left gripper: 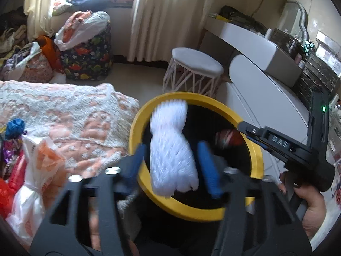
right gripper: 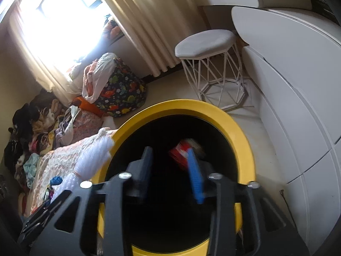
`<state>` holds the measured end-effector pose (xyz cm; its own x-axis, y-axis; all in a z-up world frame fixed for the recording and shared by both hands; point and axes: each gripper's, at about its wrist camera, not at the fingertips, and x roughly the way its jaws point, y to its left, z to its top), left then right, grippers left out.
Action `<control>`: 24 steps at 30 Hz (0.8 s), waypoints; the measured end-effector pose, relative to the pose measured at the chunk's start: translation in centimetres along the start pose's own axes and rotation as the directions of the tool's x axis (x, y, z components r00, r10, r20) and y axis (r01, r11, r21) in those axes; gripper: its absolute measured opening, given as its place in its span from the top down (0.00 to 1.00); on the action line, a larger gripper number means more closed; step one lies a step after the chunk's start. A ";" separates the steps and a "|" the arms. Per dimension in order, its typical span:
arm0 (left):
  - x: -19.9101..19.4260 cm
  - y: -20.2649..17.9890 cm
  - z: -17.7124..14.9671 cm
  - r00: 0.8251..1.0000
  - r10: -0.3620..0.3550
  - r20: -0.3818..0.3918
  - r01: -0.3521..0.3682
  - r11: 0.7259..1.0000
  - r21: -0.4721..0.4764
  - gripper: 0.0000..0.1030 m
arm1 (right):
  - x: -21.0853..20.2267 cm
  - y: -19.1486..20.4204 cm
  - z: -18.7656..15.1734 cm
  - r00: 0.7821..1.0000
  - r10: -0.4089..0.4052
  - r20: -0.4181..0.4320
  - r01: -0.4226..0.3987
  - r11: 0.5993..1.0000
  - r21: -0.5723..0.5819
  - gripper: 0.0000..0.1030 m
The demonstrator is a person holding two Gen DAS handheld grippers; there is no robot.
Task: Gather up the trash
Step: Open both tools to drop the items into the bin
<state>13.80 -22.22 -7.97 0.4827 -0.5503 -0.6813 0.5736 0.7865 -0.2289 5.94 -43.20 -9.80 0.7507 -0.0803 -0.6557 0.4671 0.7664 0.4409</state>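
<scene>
Both your grippers sit over the yellow-rimmed bin.
Your left gripper has fingers apart around blurred white wrapping, not pressing; your right gripper gapes, a red wrapper beyond inside.

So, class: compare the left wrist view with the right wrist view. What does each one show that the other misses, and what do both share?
Only the left wrist view: the right gripper's black body, held in a hand, a cluttered white dresser top, and orange-and-white plastic bags on the bed.

Only the right wrist view: a bright window and the right gripper from behind, jaws apart, with red trash blurred just past them.

Both: the yellow-rimmed bin, a white stool, a dinosaur-print bag, cream curtains, and a white bubble-wrap bundle, which hangs between the left gripper's open fingers.
</scene>
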 end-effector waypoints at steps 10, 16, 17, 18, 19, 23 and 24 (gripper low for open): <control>-3.5 2.2 -0.1 0.991 0.077 0.110 -0.071 0.996 -0.060 0.10 | -1.0 2.7 -0.3 0.998 0.028 0.056 -0.023 0.995 -0.100 0.41; -5.2 3.7 -0.1 0.984 0.108 0.144 -0.095 0.991 -0.093 0.10 | -2.2 5.1 -0.9 0.993 0.078 0.090 -0.062 0.983 -0.174 0.33; -5.4 4.0 -0.1 0.983 0.111 0.148 -0.097 0.990 -0.099 0.10 | -2.4 5.5 -0.9 0.992 0.088 0.092 -0.070 0.980 -0.184 0.32; -5.7 4.2 -0.1 0.981 0.116 0.153 -0.100 0.989 -0.106 0.10 | -2.5 5.8 -1.0 0.991 0.092 0.094 -0.073 0.979 -0.191 0.31; -6.1 4.5 -0.2 0.980 0.121 0.160 -0.104 0.988 -0.110 0.10 | -2.6 6.1 -1.1 0.991 0.097 0.094 -0.077 0.977 -0.198 0.31; -7.7 5.5 -0.3 0.971 0.138 0.197 -0.113 0.985 -0.131 0.10 | -2.9 7.5 -1.4 0.989 0.118 0.087 -0.095 0.968 -0.233 0.29; -8.2 6.0 -0.2 0.968 0.145 0.205 -0.117 0.983 -0.144 0.10 | -3.0 7.9 -1.5 0.988 0.125 0.085 -0.102 0.966 -0.237 0.29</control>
<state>13.10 -12.95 -3.91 0.6860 -0.4761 -0.5503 0.4118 0.8775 -0.2458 6.70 -35.95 -5.26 0.8403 -0.0381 -0.5407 0.2646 0.8995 0.3477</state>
